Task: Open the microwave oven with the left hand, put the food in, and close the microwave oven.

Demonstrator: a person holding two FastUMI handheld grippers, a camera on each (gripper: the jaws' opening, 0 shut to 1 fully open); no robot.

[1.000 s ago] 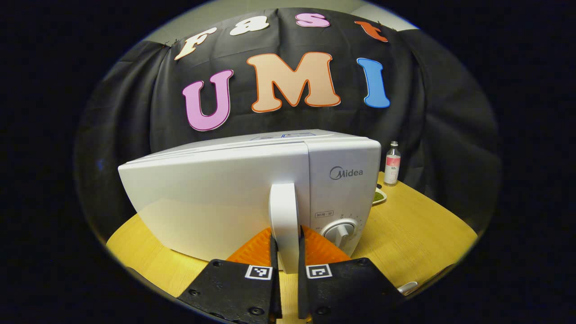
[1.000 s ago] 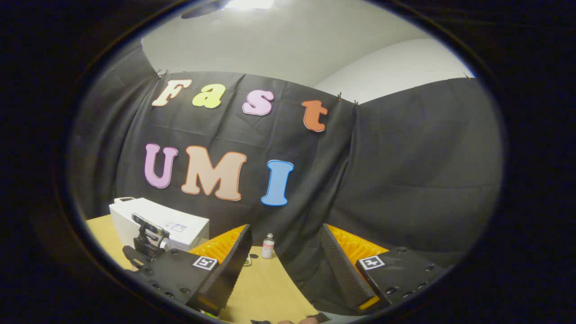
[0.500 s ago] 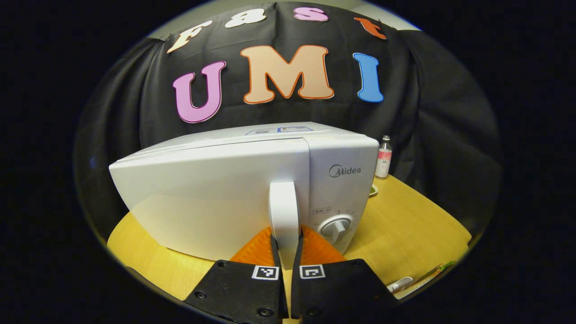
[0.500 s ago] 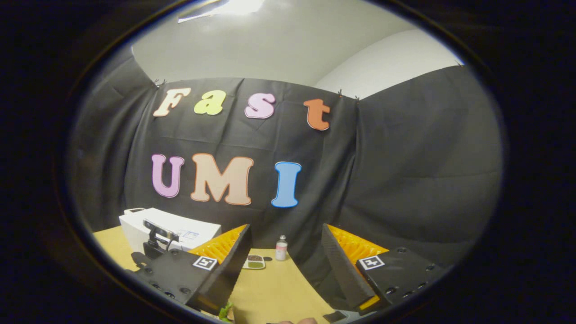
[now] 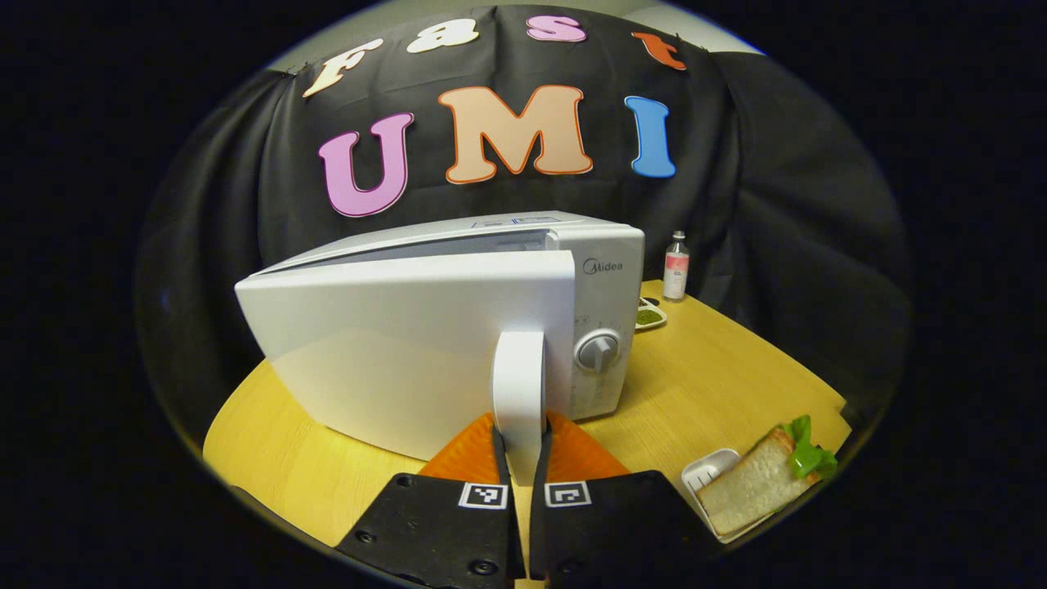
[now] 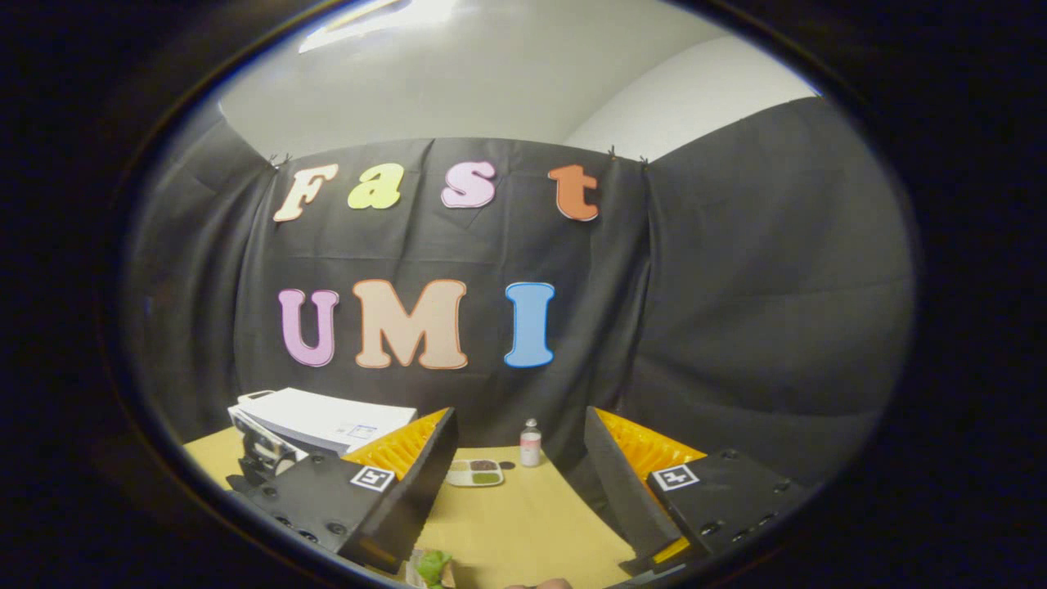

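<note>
door (image 5: 409, 343) swung further ajar | left tool (image 5: 520, 458) clenching handle (image 5: 519, 384); right tool (image 6: 515, 491) released

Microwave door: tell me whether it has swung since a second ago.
Yes. The white microwave door has swung outward from the white control panel, opening a gap along its top edge.

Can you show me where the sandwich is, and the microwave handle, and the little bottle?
sandwich (image 5: 757, 489): left gripper view, on the bread's flat face.
microwave door handle (image 5: 518, 376): left gripper view, middle of the white bar.
bottle (image 5: 676, 273): left gripper view, on its pink label.
</note>
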